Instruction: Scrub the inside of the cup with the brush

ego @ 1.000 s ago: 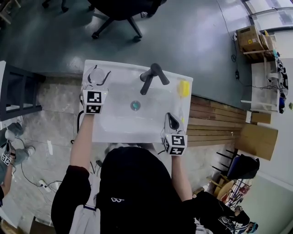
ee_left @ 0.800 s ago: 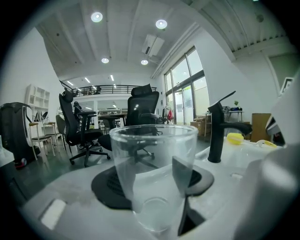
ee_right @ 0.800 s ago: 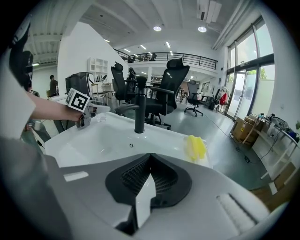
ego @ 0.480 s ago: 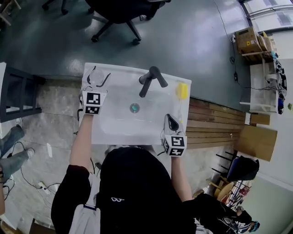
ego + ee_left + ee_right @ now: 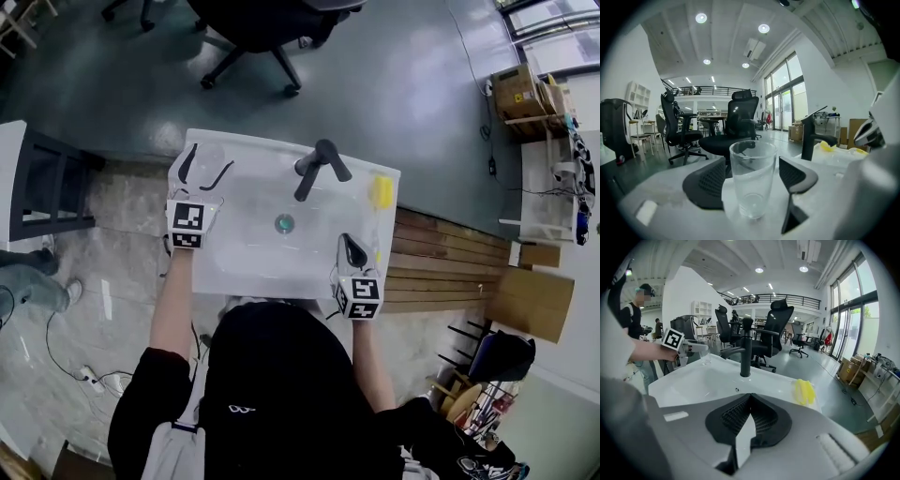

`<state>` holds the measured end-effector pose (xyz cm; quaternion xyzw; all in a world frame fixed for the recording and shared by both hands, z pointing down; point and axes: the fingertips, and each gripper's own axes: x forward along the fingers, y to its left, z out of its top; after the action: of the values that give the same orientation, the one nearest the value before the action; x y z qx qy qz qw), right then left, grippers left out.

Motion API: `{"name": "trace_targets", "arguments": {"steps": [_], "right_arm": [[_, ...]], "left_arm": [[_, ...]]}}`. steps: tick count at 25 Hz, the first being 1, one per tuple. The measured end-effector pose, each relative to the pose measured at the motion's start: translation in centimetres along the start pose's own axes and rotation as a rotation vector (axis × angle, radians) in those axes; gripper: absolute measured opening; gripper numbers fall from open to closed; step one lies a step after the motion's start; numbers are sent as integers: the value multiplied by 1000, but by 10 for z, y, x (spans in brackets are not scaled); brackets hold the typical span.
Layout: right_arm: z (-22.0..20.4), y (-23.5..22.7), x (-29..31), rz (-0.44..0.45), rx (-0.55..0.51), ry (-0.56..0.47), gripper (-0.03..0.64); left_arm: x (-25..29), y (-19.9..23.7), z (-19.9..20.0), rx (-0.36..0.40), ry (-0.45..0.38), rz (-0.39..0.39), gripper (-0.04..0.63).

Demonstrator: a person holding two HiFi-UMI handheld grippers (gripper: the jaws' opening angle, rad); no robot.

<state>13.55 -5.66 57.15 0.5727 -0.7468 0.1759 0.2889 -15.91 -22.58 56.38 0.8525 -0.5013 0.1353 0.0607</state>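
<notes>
A clear empty glass cup (image 5: 752, 180) stands upright on the back left corner of the white sink (image 5: 246, 264). My left gripper (image 5: 206, 167) is open, its jaws have just been opening, and the cup (image 5: 208, 154) stands between them with a gap on each side. A yellow brush (image 5: 380, 190) lies on the sink's right rim, seen in the right gripper view as a yellow brush (image 5: 805, 392) ahead and to the right. My right gripper (image 5: 354, 249) hangs over the sink's front right rim, shut with nothing in it (image 5: 749, 405).
A black faucet (image 5: 317, 167) rises at the back middle of the basin, with the drain (image 5: 284, 223) below it. A black office chair (image 5: 246, 23) stands on the floor behind the sink. A wooden slatted platform (image 5: 441, 267) lies to the right.
The left gripper's jaws have spread apart off the cup, which stays upright on the sink's corner. The right gripper has not moved.
</notes>
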Motion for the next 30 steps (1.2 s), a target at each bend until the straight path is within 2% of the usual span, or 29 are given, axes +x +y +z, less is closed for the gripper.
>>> {"name": "trace_targets", "arguments": {"steps": [8,12,18,24,30], "right_arm": [[13,17,10,57,-3,-45,-2],[27,24,9,80,9,-93,-2],[45,35,7,115,45,-170,-2],[65,44,3,130,110,-266,-2],[96,46,-14,136,143,-373,-2]], "left_arm": [[-46,2,31,-39,-70,56,354],[-67,-10,47,-81,-90,59,354],[-89,-39,63,-84,-101,47,353],[-94,-66,71,-60,-76,39,282],[-97,-98,90,-81,-94,45,216]]}}
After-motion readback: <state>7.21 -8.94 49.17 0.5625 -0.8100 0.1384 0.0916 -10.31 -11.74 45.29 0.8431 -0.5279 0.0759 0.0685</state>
